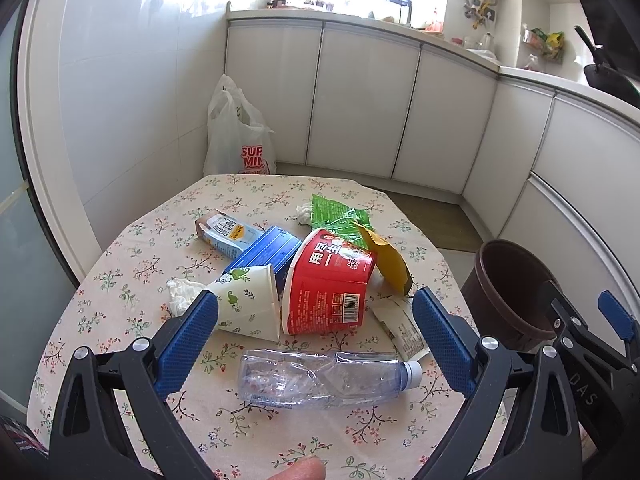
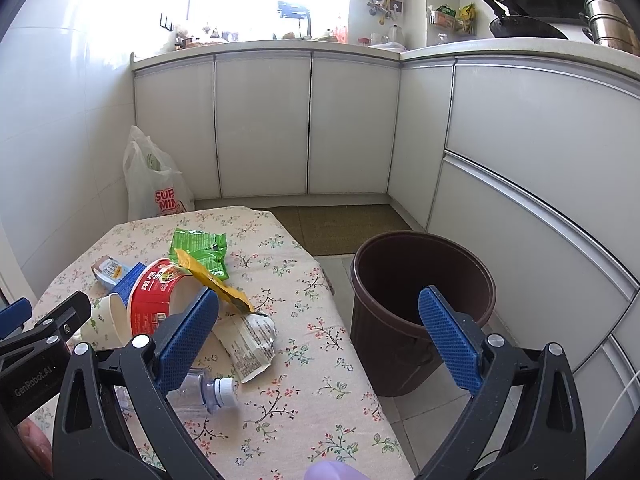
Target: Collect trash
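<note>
On the floral table (image 1: 120,320): one crushed plastic bottle (image 1: 320,380), one red noodle bowl (image 1: 328,284), one paper cup (image 1: 248,300), two cartons (image 1: 228,234), three wrappers (image 1: 340,216), two crumpled tissues (image 1: 180,294). At right, one brown bin (image 2: 420,304); upper left, one plastic bag (image 2: 156,184).

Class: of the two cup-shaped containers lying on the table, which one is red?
The instant-noodle bowl, red with white characters and a barcode. The paper cup touching it is white with green leaf prints.
</note>
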A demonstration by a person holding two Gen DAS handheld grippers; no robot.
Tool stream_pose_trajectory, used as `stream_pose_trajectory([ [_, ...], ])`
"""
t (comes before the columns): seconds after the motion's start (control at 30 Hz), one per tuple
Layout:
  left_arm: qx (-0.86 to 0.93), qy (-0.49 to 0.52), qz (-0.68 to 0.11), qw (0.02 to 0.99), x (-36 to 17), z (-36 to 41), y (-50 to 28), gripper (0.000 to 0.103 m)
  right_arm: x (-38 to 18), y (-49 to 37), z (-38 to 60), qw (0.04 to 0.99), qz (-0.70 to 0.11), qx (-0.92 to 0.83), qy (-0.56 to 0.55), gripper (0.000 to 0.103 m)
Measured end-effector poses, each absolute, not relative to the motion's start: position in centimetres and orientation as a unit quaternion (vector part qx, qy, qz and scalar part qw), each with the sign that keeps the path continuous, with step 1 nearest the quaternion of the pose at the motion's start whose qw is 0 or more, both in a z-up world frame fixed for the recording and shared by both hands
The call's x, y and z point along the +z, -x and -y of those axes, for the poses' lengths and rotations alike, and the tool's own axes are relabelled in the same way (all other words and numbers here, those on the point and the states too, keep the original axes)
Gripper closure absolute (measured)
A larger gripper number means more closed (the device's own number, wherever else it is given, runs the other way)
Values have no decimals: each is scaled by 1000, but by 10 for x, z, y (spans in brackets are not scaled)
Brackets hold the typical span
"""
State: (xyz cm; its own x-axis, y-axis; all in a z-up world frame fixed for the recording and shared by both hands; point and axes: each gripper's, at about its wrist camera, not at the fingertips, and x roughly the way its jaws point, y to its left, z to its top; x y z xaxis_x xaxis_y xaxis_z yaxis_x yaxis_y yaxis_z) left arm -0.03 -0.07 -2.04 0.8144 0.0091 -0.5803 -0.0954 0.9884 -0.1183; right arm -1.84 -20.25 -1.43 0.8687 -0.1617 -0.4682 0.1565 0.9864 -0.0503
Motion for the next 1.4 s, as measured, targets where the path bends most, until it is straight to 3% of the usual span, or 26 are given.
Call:
stream_pose_trajectory([
  [0.6, 84, 79, -388, 915, -39, -26, -38, 8, -22, -37, 219, 915, -390, -61, -82, 7],
  [0.8, 81, 88, -428, 896, -15, -43, -96, 8, -2, -66, 205, 924, -378, -46, -38, 7],
  [1.07, 71, 129, -507, 849, -10, -58, -202, 8, -30, -82, 203, 913, -406, -17, -29, 7],
  [1.2, 65, 151, -475, 865, 5, -61, -246, 7, -32, -87, 202, 912, -410, -13, -17, 7],
  [1.3, 3, 109, -558, 823, -32, -49, -296, 7, -33, -96, 203, 906, -422, -6, -22, 7],
  [1.4, -9, 225, -604, 765, -75, -54, -313, 7, -30, -104, 205, 907, -419, -4, -31, 7],
])
